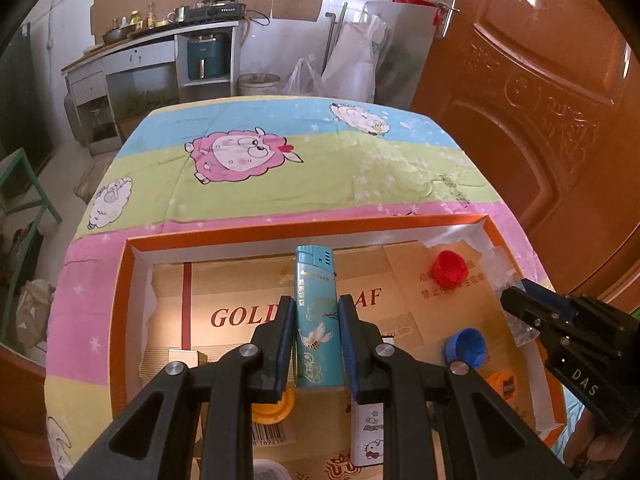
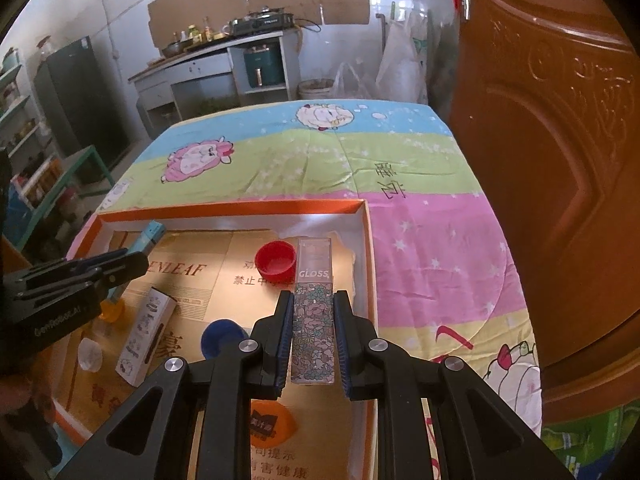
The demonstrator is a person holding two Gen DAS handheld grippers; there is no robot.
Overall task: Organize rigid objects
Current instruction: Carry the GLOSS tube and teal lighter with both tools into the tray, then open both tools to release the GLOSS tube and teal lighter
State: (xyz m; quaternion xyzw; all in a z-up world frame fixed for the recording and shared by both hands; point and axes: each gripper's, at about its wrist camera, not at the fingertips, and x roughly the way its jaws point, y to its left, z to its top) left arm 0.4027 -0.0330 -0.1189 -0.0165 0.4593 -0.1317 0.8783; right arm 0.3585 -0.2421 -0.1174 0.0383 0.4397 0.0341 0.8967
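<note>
Over the orange tray (image 1: 120, 280), left tool (image 1: 314, 312) grips lighter (image 1: 316, 320), right tool (image 2: 313, 308) grips gloss box (image 2: 314, 320).

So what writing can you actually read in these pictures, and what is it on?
"GOLD...AF" / "ENLEAF": cardboard liner in the orange box.
"GLOSS": clear floral tube in the right gripper.
"DAS": the right gripper's body.
Blue lighter in the left gripper: script blurred.
Chinese print and barcode digits: too small.

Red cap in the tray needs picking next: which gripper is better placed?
Probably right. The red cap lies just left of the right gripper, far from the left gripper. Both are full, though: gloss box, lighter.
</note>
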